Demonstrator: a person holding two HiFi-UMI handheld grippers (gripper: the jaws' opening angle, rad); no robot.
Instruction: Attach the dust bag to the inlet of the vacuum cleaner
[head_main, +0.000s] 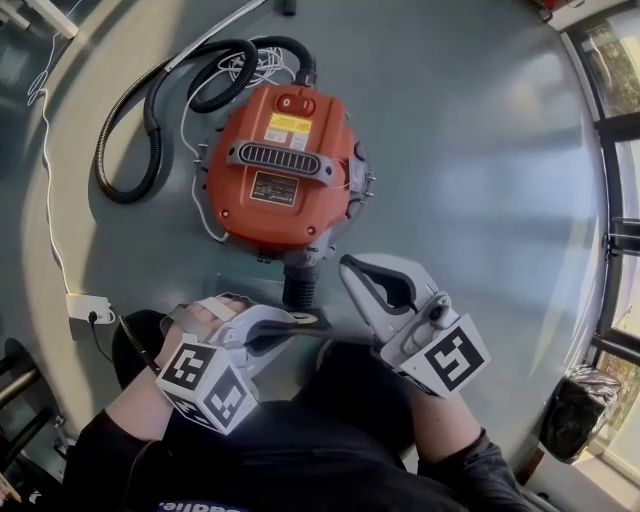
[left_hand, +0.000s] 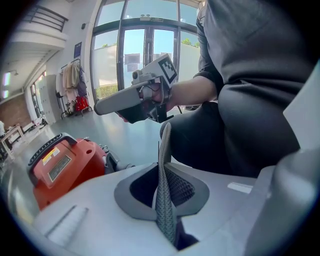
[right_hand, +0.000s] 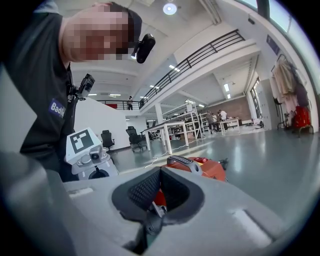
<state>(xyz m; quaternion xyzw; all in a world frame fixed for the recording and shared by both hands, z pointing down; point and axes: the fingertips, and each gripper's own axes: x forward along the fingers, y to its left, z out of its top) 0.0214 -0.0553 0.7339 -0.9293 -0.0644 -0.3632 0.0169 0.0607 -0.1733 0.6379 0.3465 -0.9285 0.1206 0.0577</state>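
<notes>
The vacuum cleaner (head_main: 280, 165) aims its inlet (head_main: 298, 288) at the left claw (head_main: 288, 322), which is just beside it and clamped on the dust bag (left_hand: 163, 200). The right claw (head_main: 347, 264) is closed and empty.

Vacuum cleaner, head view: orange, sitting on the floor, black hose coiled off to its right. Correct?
Not quite. The head view shows the black hose coiled to the left of the vacuum cleaner, not to its right. The rest holds: it is orange and sits on the floor.
</notes>
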